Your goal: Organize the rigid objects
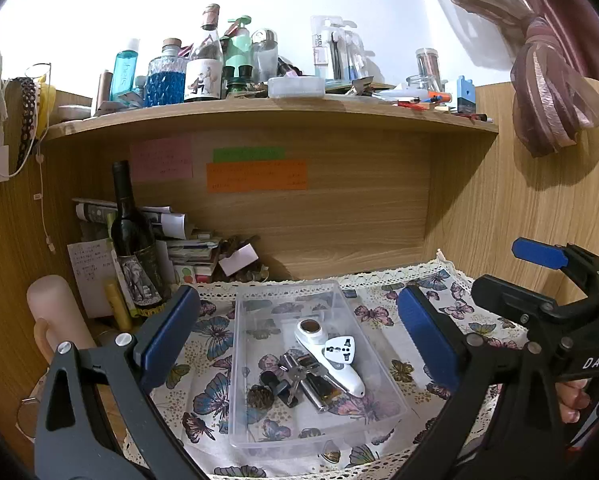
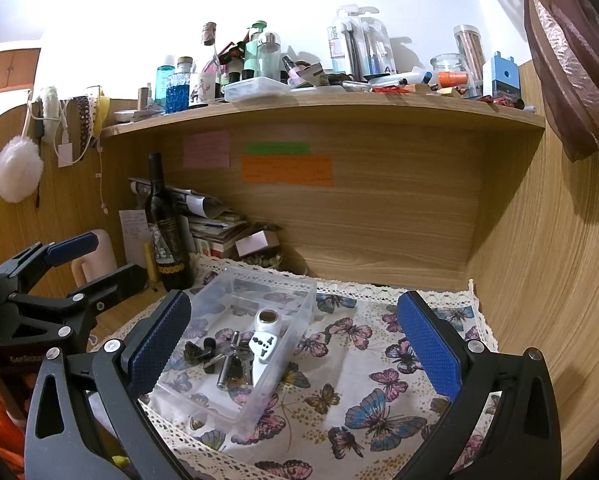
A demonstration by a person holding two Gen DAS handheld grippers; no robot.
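The clear bin sits on the butterfly cloth on the bench, holding a white wand, a plug adapter, keys and a pinecone. Both sets of jaws are spread and hold nothing. The left gripper frames the bin dead ahead at 12 o'clock. For the right gripper it lies toward 10 o'clock, so the left looks nearer. The wand's long axis runs 11 to 5.
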